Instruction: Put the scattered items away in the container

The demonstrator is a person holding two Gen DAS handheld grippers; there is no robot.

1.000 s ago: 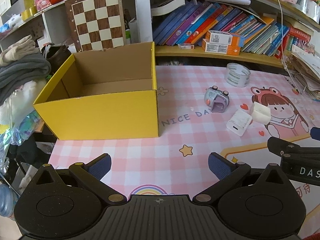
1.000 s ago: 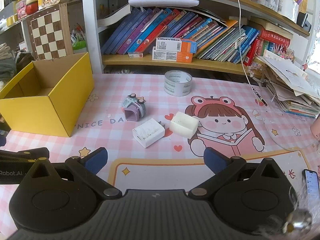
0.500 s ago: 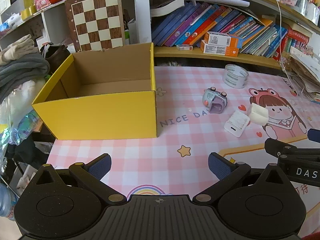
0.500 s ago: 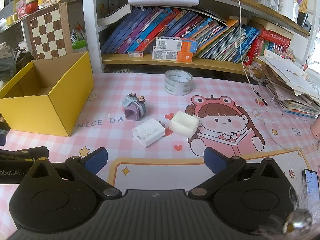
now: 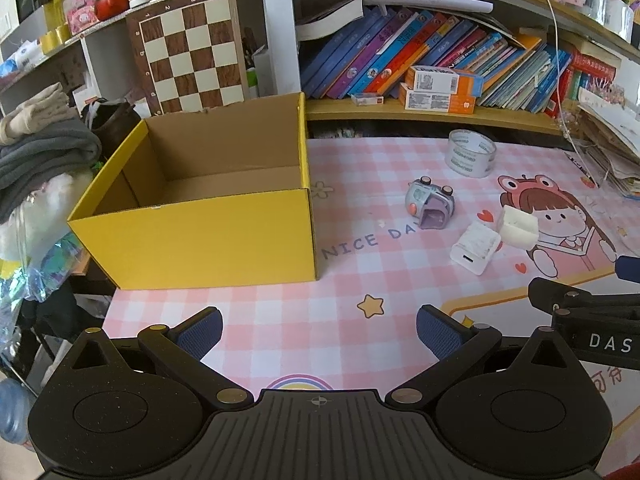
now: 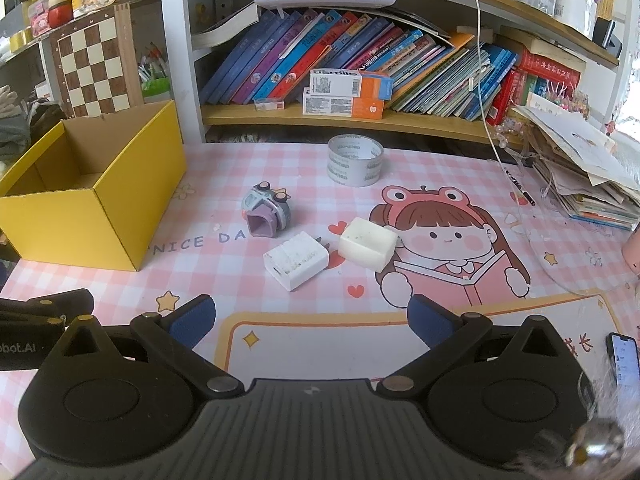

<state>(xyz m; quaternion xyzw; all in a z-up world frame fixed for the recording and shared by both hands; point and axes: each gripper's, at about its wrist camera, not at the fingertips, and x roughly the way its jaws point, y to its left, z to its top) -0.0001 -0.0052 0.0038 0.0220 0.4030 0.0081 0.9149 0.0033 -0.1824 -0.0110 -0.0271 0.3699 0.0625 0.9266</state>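
An open yellow cardboard box (image 5: 208, 236) (image 6: 100, 216) stands on the left of the pink checked mat, and what shows of its inside is bare. To its right lie a white charger block (image 6: 296, 266) (image 5: 476, 247), a cream block (image 6: 368, 244) (image 5: 518, 227), a small purple-grey toy (image 6: 266, 210) (image 5: 431, 202) and a roll of clear tape (image 6: 354, 160) (image 5: 470, 158). My left gripper (image 5: 318, 330) is open and empty, low over the mat in front of the box. My right gripper (image 6: 310, 320) is open and empty, just short of the charger block.
A bookshelf with leaning books (image 6: 360, 68) runs along the back. A chessboard (image 5: 192, 52) leans behind the box. Stacked papers (image 6: 592, 176) sit at the right edge, a phone (image 6: 624, 360) at the near right. Folded clothes (image 5: 40, 148) lie left of the box.
Both views have shifted only slightly; the left gripper has drifted a little. Both grippers stay open and nothing on the mat has moved.
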